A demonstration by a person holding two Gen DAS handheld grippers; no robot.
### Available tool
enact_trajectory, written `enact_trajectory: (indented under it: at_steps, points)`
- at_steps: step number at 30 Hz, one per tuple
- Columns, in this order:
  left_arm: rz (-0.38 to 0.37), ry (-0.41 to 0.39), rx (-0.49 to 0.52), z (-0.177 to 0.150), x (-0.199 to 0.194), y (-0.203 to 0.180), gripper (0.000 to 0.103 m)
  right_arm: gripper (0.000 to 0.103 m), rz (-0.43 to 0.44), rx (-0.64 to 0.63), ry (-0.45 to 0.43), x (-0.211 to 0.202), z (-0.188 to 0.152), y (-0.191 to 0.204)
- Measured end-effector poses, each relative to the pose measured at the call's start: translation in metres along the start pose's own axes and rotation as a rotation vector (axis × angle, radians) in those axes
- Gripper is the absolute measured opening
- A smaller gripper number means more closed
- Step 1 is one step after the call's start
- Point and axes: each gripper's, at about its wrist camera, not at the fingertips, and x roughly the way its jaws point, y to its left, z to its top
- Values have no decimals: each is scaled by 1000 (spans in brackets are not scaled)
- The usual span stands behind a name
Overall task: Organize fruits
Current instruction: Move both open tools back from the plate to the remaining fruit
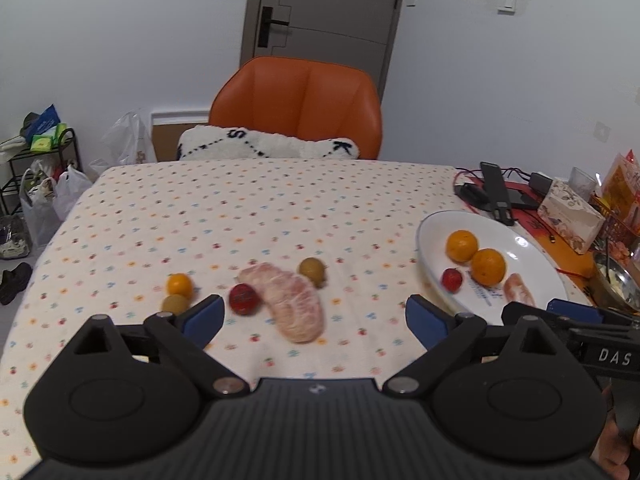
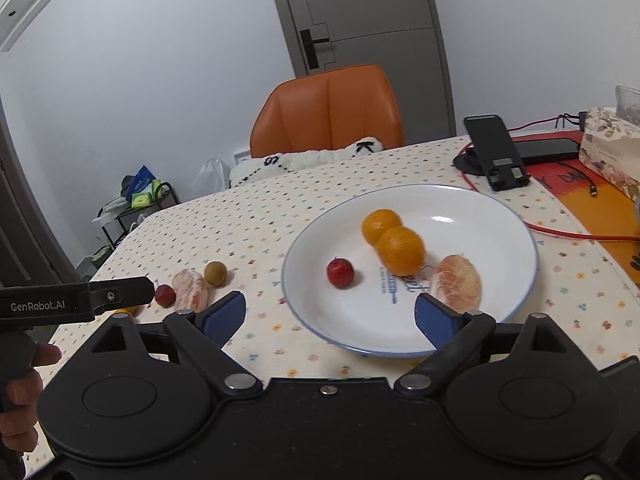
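On the dotted tablecloth lie a peeled pomelo piece (image 1: 290,300), a small red fruit (image 1: 243,299), two green-brown fruits (image 1: 312,271) (image 1: 175,304) and a small orange (image 1: 179,284). My left gripper (image 1: 314,322) hovers open just short of them, nothing between its fingers. The white plate (image 2: 500,216) holds two oranges (image 2: 400,250) (image 2: 380,225), a small red fruit (image 2: 340,273) and a peeled segment (image 2: 458,282). Over the plate's near rim my right gripper (image 2: 330,316) is open and empty. The plate (image 1: 432,228) also shows at right in the left wrist view.
An orange chair (image 1: 298,106) with a white cushion (image 1: 268,146) stands at the far table edge. A black phone stand (image 2: 496,154), red cable (image 2: 560,232) and patterned box (image 2: 610,148) sit behind the plate. A metal bowl (image 1: 616,284) lies at far right.
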Motion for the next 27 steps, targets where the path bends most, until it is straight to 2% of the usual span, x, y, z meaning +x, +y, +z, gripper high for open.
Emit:
enact_trajectory:
  at_steps: [7,20,23,27]
  points:
    - [13,10,-20,-5,-4,23,96,100,33,-16,7,10,1,17]
    - [57,1,-96,-13,-1,67,93,100,89,-67,19,26,7,50]
    - [64,2,-112,-14,2,74,88,100,100,-78,26,30,7,57]
    - [63,12,-134,-17,7,84,76,100,118,-97,33,36,8,67]
